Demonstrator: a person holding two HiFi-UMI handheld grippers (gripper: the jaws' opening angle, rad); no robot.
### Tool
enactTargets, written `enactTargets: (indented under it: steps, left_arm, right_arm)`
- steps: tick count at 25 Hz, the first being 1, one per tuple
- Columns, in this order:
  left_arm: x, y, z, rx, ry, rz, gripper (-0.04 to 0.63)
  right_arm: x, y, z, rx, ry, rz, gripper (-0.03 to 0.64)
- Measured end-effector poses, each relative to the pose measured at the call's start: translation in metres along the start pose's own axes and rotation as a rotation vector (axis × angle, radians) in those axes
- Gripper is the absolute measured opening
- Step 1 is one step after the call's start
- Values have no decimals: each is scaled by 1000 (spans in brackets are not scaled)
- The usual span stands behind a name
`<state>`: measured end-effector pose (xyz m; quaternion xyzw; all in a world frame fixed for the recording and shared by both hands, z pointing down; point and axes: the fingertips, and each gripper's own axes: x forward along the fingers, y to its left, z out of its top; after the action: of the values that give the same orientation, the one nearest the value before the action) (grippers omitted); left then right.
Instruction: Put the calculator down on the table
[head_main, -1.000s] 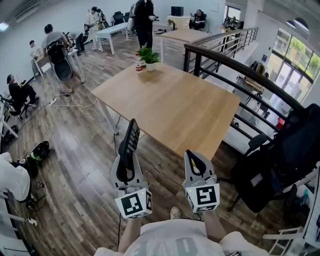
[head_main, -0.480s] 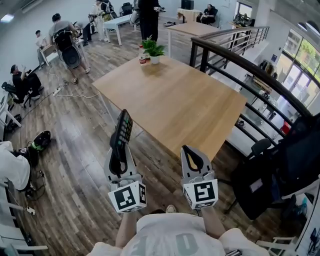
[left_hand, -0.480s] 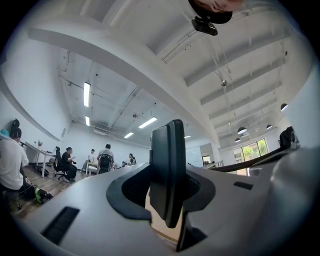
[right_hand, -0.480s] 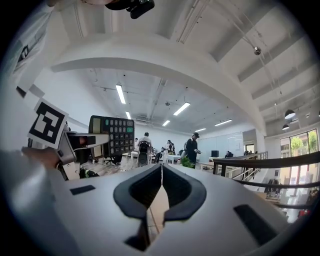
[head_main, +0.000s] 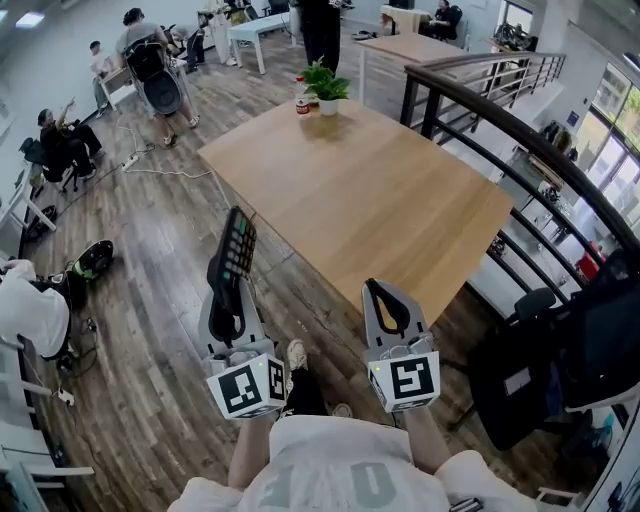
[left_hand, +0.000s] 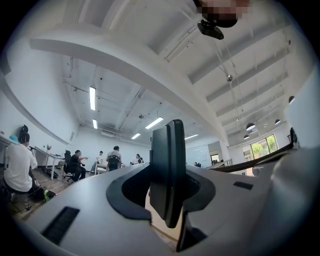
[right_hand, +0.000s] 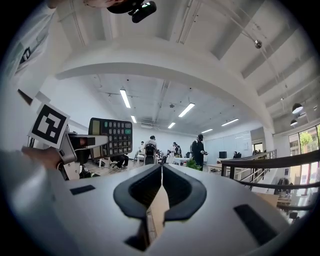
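Gripped the calculator (head_main: 235, 248) by its lower end in the left gripper (head_main: 229, 296), with jaws clamped across its thin sides and the keypad end sticking up and forward past the tips. Carried nothing in the right gripper (head_main: 388, 297) alongside, with jaws pressed together.

Judged the step as the carry toward the table (head_main: 380, 200). Hung both grippers over the wooden floor (head_main: 170, 300), short of the near table edge, with the calculator in the air and touching no surface.

Called next, probably, for a reach forward over the tabletop, a tilt to lay the calculator flat, then a release. Found bare wood ahead of both tips and nothing in the path.

Noted, farther off, a potted plant (head_main: 327, 84) and a small red container (head_main: 302, 106) at the far table edge, a railing (head_main: 480, 110) beyond the right gripper, and people (head_main: 150, 65) well beyond the left.
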<state>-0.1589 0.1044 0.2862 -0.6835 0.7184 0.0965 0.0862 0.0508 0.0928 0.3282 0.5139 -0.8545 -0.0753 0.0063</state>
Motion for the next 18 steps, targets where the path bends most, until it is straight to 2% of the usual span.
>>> enactTargets:
  steps: [11,18]
  left_arm:
    - [81,12,-20,-20,-37,-24,121]
    - [180,39,-43,-40,-33,-63,121]
  right_arm:
    - [72,-26,6,-37,-46,-41,21]
    - [165,-51,2,-87,-25,-93,21]
